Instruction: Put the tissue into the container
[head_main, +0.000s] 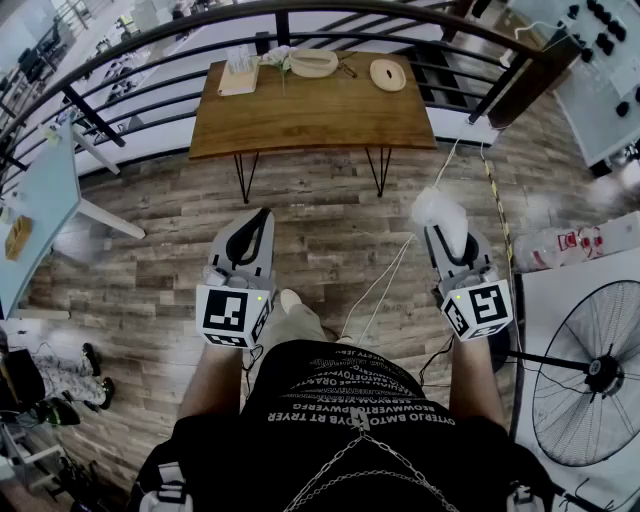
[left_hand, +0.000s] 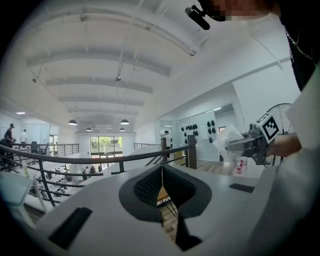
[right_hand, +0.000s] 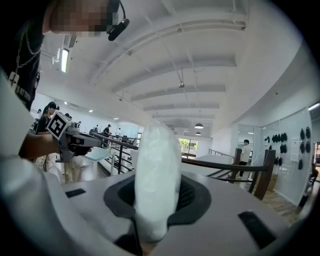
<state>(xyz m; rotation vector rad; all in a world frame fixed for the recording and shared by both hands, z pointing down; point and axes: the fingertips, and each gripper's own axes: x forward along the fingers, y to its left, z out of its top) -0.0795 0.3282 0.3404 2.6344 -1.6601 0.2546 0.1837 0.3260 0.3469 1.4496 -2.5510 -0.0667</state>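
In the head view my right gripper (head_main: 446, 228) is shut on a crumpled white tissue (head_main: 440, 210) that sticks out past its tips. In the right gripper view the tissue (right_hand: 156, 172) stands upright between the dark pads of that gripper (right_hand: 157, 200). My left gripper (head_main: 260, 220) is held level beside it, jaws together with nothing in them (left_hand: 161, 172). Both hover over the floor, well short of the wooden table (head_main: 310, 115). At the table's far edge lie a pale oval container (head_main: 313, 63) and a smaller oval dish (head_main: 388, 74).
A dark metal railing (head_main: 150, 45) curves behind the table. A standing fan (head_main: 590, 375) is at the right, a light blue table (head_main: 45, 200) at the left. White cables (head_main: 385, 285) trail across the plank floor. A tissue pack (head_main: 240, 76) sits on the table's left end.
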